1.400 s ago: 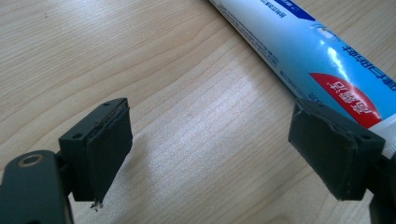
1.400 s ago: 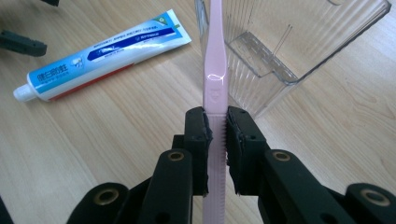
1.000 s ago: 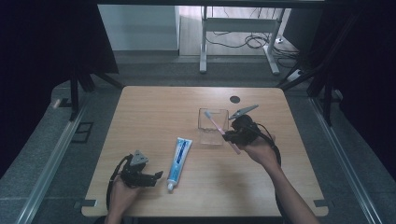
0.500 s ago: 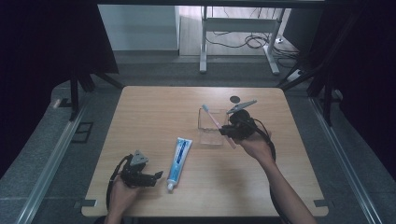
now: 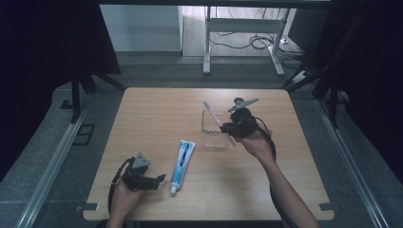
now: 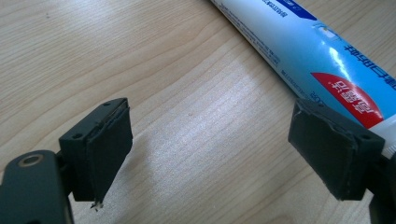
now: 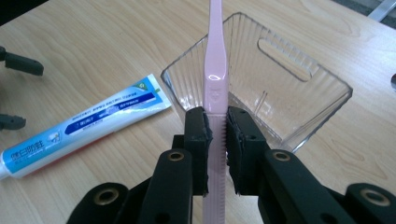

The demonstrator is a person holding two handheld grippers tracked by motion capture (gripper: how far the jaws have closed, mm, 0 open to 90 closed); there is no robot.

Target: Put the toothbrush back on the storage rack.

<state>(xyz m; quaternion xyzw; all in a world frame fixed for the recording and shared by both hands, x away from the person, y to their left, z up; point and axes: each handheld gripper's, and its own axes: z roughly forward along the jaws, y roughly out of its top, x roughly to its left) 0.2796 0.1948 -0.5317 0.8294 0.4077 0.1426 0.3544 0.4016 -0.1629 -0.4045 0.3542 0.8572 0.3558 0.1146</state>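
A: What is your right gripper [image 7: 217, 140] doing?

B: Its jaws pinch the pink toothbrush [image 7: 215, 79] by the handle, held over the clear ribbed cup [image 7: 299, 93] right of centre in the high view, bristles toward the upper left.

A: And your left gripper [image 5: 159, 179]?

B: It rests on the wooden table [image 5: 157, 114] at the lower left, jaws spread wide with nothing between them. The toothpaste tube [image 5: 180, 159] lies just beside its right jaw.
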